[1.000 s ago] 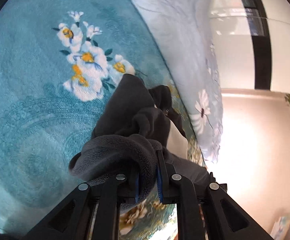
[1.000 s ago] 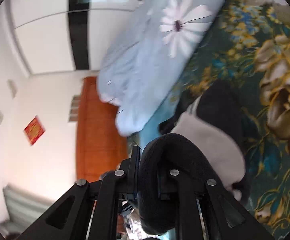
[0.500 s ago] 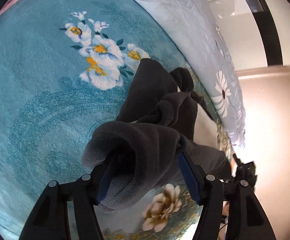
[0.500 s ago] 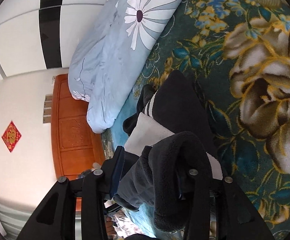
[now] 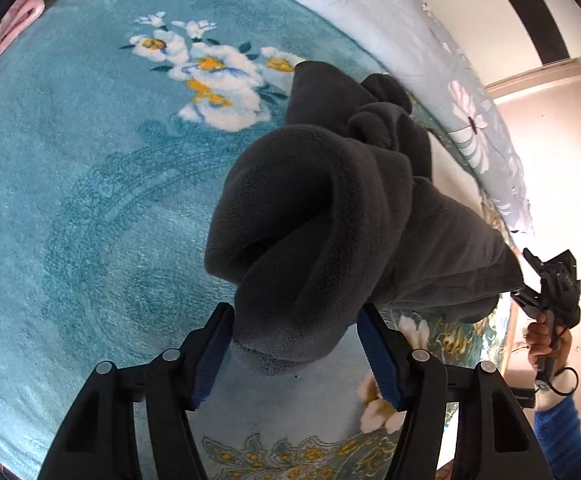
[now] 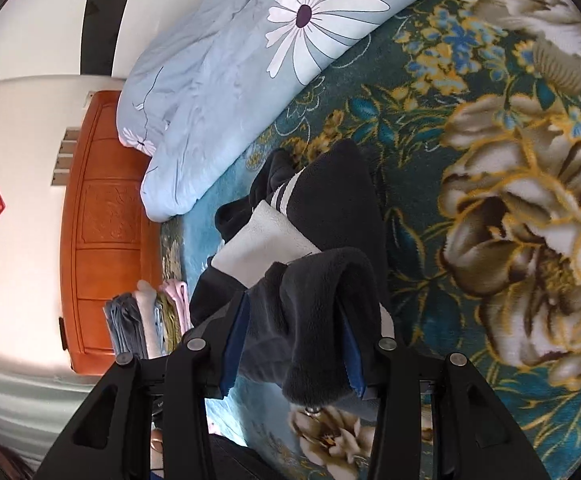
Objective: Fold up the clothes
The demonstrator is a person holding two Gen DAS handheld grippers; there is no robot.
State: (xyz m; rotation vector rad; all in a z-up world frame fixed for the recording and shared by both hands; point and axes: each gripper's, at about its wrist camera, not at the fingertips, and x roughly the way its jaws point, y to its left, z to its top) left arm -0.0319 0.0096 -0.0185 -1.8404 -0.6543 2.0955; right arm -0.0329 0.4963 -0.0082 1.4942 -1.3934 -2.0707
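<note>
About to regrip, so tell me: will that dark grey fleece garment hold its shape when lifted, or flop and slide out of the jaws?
The dark grey fleece garment will likely flop: it already slumps in soft rolls on the teal floral blanket. It probably won't slip, since the fuzzy pile should grip. A thick fold bulges between the open left gripper jaws, so pinching one layer may be awkward.

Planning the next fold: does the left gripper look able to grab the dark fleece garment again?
Probably yes: the left gripper is open, and the dark fleece garment bunches between its fingers with nothing in the way.
</note>
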